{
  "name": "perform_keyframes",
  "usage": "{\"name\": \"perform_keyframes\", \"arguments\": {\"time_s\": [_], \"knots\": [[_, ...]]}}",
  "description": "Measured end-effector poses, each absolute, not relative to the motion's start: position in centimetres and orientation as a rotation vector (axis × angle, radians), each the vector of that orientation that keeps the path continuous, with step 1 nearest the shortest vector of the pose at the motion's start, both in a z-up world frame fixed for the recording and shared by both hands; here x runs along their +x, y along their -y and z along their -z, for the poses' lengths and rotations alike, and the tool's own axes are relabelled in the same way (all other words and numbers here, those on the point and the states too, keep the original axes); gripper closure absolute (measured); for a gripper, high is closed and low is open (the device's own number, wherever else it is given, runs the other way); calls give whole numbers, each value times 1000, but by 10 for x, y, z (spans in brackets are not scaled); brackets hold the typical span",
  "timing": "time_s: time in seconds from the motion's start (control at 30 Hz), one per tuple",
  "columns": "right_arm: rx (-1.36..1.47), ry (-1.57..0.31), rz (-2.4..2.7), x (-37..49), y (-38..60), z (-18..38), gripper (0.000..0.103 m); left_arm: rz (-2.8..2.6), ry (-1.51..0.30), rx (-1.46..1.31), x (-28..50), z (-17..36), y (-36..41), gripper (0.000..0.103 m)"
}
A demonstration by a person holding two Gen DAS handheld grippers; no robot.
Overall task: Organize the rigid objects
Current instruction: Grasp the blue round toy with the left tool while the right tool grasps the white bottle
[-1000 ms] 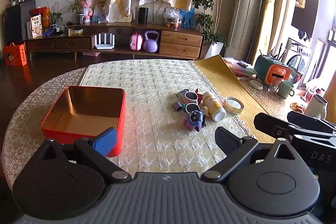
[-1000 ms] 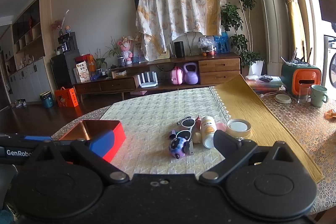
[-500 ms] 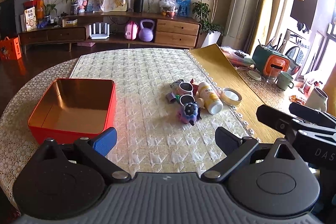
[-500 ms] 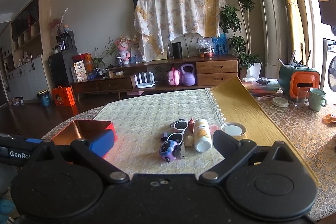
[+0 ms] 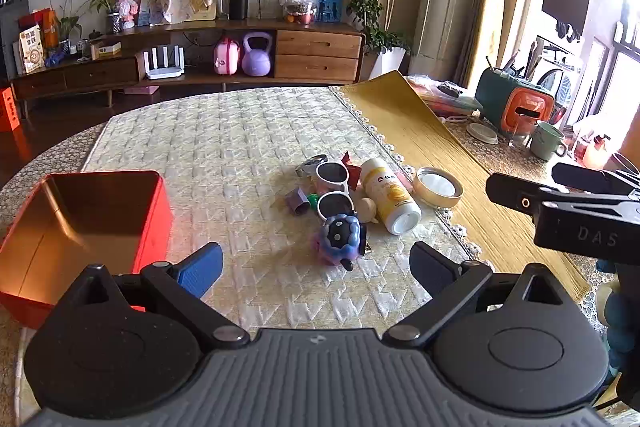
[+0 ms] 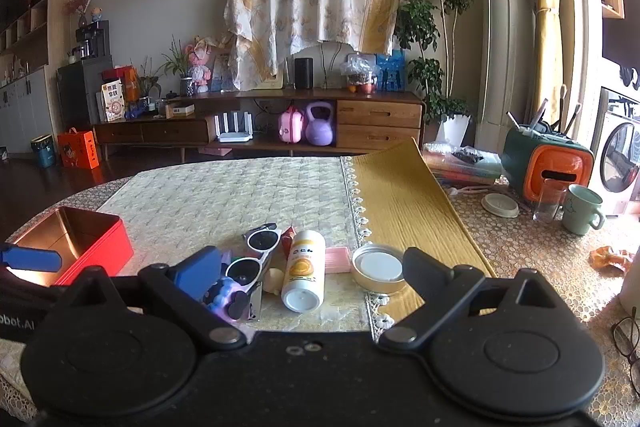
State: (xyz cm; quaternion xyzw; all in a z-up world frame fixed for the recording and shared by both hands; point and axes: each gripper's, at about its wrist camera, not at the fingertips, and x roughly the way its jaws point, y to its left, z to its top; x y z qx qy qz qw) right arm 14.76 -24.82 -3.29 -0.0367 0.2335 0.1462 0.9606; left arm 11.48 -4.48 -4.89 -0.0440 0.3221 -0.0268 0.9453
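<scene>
Hovering both my right gripper and left gripper with fingers spread and empty, I am seeing the white bottle lying lengthwise, base toward me, nearest the right.

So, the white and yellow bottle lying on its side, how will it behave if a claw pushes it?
The bottle is round and lies flat on the quilted cloth, so it would probably roll sideways. Its smooth surface may slip in a grip. The sunglasses lie close on its left and would likely be pushed along.
</scene>
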Motion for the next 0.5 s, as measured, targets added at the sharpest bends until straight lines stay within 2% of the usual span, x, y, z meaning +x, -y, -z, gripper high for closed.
{"name": "perform_keyframes", "arguments": {"time_s": [0.37, 0.43, 0.5], "knots": [[-86, -632, -309, 225, 235, 67, 15, 50, -685, -68, 169, 87, 63, 3], [-76, -666, -309, 240, 232, 72, 23, 69, -695, -66, 179, 93, 64, 3], [-70, -697, -315, 253, 229, 78, 24, 77, -707, -69, 187, 100, 65, 3]]}}
